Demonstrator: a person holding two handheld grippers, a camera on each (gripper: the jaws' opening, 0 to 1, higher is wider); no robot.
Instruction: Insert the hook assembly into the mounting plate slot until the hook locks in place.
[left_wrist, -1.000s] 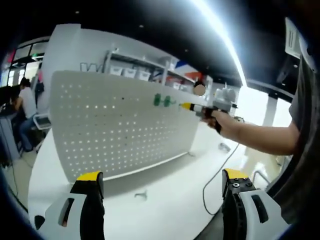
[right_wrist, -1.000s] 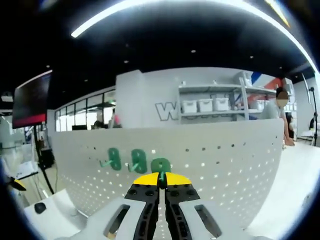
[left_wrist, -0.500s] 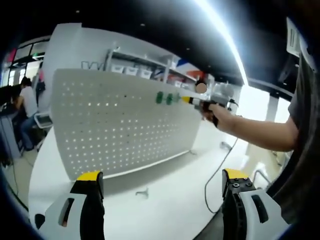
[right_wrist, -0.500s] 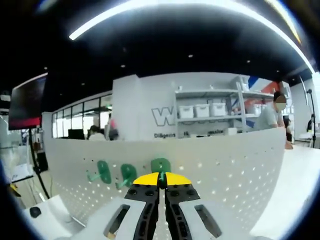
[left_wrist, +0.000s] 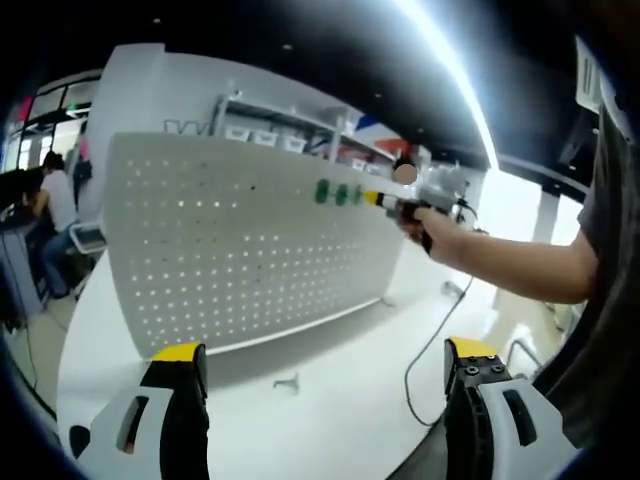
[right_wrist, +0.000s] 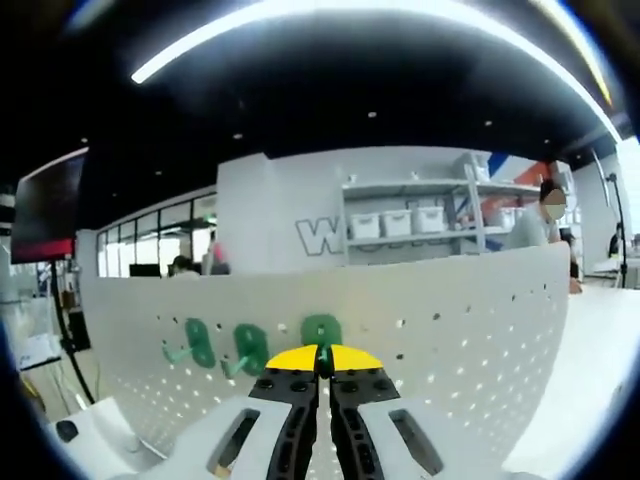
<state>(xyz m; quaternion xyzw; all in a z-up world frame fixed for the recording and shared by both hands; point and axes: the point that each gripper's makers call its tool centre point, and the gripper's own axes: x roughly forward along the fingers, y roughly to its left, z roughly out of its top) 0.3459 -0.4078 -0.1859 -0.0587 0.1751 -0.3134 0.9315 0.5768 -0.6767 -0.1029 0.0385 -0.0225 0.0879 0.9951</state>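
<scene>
**Hook dead ahead of the right claw, at the board's top rows**

In the right gripper view, the right gripper (right_wrist: 323, 362) has its yellow tips pinched together on a green hook (right_wrist: 321, 331), whose flat tab stands just above the tips. The hook's stem runs forward along the jaws, straight toward the pegboard (right_wrist: 470, 330) right behind it, so its long axis is square to the board face. Whether its prongs are already in the holes I cannot tell (the tips hide that spot). Two more green hooks (right_wrist: 222, 345) hang on the same row just to the view's left, arms jutting out.

In the left gripper view, the left gripper (left_wrist: 325, 385) stands wide and holds nothing, low over the white table (left_wrist: 340, 420), well apart from the work. A small metal piece (left_wrist: 287, 381) lies on the table between it and the board's foot. Farther off, the person's hand (left_wrist: 440, 238) holds the right gripper up against the board's upper right.

The right gripper is clearly the nearer one. My judgement: the coming move is a straight push into the board, then a drop to lock.
</scene>
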